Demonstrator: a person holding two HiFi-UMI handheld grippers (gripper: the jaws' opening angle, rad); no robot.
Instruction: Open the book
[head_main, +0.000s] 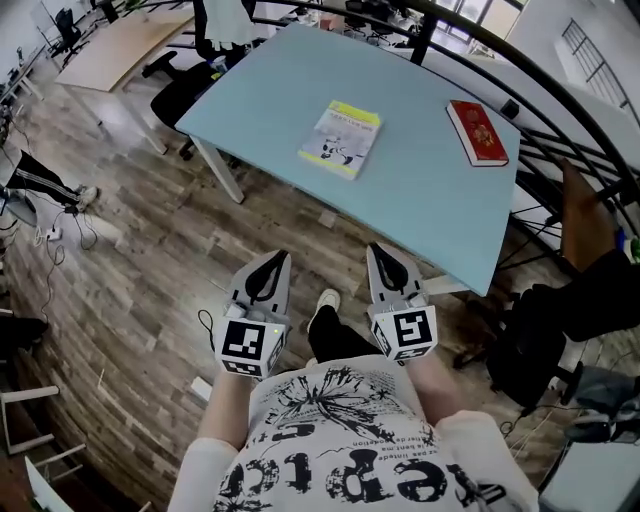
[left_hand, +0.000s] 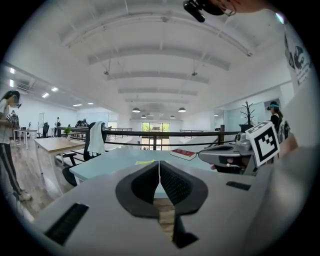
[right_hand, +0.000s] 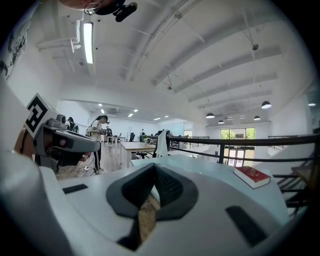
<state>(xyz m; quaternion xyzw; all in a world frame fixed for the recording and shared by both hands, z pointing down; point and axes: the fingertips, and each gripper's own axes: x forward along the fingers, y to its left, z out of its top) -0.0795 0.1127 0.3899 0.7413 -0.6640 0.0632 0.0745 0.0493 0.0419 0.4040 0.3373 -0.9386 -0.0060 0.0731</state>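
Note:
Two closed books lie on the light blue table (head_main: 260, 90): a yellow-and-white one (head_main: 340, 138) near its middle and a red one (head_main: 477, 131) toward the right end. My left gripper (head_main: 275, 260) and right gripper (head_main: 379, 252) hang side by side over the wooden floor, short of the table's near edge, both shut and empty. In the left gripper view the shut jaws (left_hand: 159, 164) point at the table, with the yellow book (left_hand: 145, 162) and the red book (left_hand: 183, 154) beyond. The right gripper view shows shut jaws (right_hand: 154, 168) and the red book (right_hand: 252, 176) at right.
Black office chairs (head_main: 185, 85) stand at the table's far left corner. A black railing (head_main: 560, 110) curves behind the table. A wooden desk (head_main: 125, 45) is at the back left. A dark chair (head_main: 560, 320) sits right of me. A person (left_hand: 7, 145) stands far left.

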